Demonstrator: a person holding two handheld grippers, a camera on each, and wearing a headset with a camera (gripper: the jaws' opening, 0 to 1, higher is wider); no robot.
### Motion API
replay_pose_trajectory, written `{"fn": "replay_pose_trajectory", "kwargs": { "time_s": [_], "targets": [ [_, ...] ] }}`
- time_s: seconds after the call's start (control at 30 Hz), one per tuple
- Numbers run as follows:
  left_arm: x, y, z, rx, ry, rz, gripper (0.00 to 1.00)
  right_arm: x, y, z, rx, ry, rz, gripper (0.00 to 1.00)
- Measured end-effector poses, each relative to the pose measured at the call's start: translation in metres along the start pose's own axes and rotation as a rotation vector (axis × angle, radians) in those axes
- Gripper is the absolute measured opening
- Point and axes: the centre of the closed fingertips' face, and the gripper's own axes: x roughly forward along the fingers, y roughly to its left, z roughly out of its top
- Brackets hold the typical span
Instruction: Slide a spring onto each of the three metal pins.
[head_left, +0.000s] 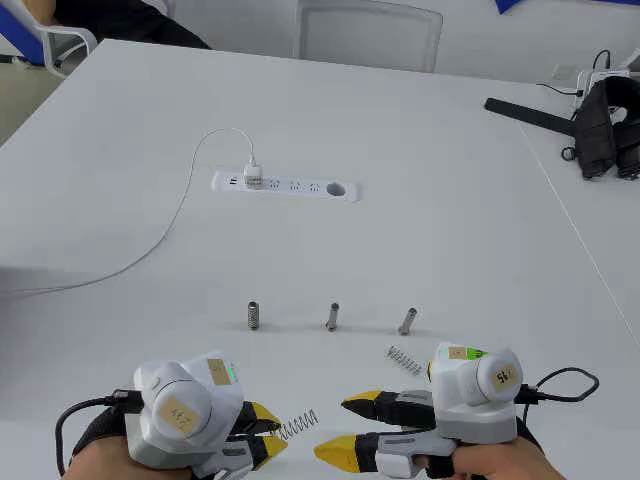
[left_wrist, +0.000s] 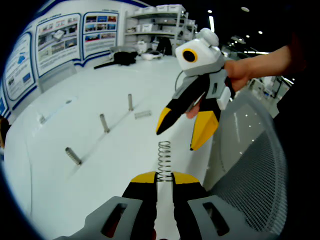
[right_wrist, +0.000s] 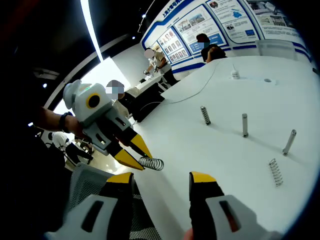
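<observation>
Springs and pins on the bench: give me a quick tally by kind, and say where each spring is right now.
Metal pins: 3 (left pin, middle pin, right pin)
Springs: 3 (fitted spring on the left pin, loose spring lying on the table, held spring in the left tongs)
Total: 6

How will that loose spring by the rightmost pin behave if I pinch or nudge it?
The loose spring lies on its side on the smooth table, so a nudge would probably roll it. Thin, open coils suggest it is light and may squash or flick away under a hard pinch.
</observation>
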Motion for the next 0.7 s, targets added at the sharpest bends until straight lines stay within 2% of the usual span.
{"fn": "replay_pose_trajectory", "kwargs": {
  "time_s": [0.13,0.47,0.7],
  "targets": [
    [0.001,-0.008,0.005,0.013,-0.008,-0.013,0.10,0.004,0.003,-0.003,-0.018,0.012,0.014,0.35],
    [0.004,-0.016,0.016,0.059,-0.021,-0.047,0.10,0.003,0.018,0.000,-0.005,-0.007,0.093,0.26],
    [0.007,-0.021,0.019,0.114,-0.017,-0.071,0.10,-0.001,0.018,0.002,-0.001,-0.006,0.117,0.17]
  ]
}}
